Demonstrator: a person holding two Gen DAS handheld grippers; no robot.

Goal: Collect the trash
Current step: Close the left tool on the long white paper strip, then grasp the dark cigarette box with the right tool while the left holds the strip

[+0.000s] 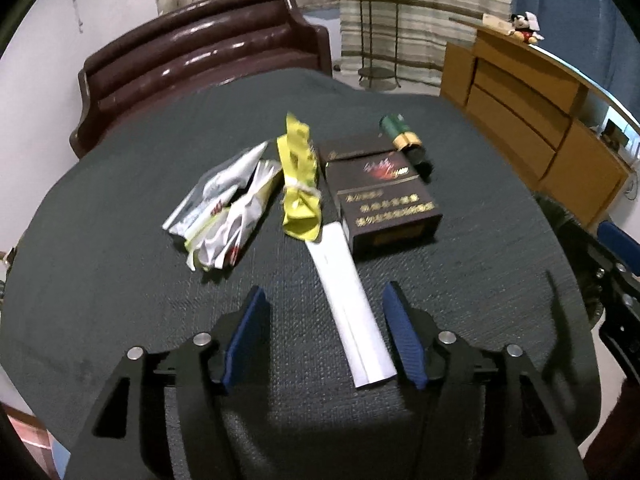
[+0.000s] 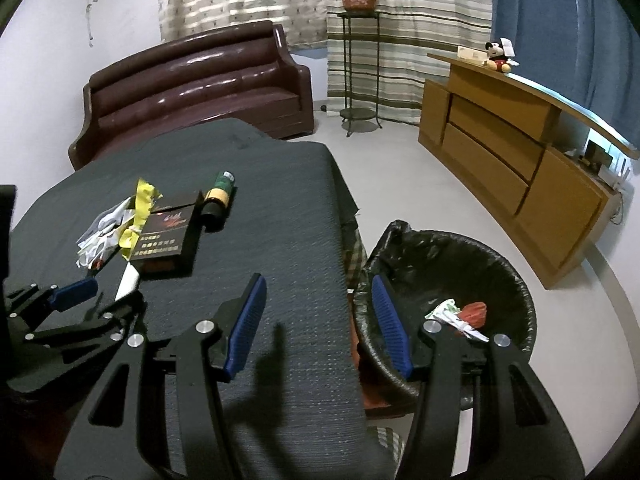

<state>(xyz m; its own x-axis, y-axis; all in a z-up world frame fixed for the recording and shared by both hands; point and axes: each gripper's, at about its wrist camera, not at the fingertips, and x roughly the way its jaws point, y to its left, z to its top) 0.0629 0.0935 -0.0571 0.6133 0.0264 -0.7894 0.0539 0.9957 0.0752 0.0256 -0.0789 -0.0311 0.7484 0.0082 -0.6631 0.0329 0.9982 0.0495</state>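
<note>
Left gripper [image 1: 324, 336] hangs open over the table [image 1: 120, 240], jaws astride the white paper strip [image 1: 348, 312] without pinching it. Just ahead lie the crumpled wrappers [image 1: 224, 212], yellow wrapper [image 1: 298, 188], cigarette box [image 1: 384, 196] and green tube [image 1: 402, 136]. Right gripper [image 2: 320, 324] is open and empty, the bin [image 2: 516, 276] just off its right jaw holding a couple of scraps. Most trash remains, I'd say.
</note>
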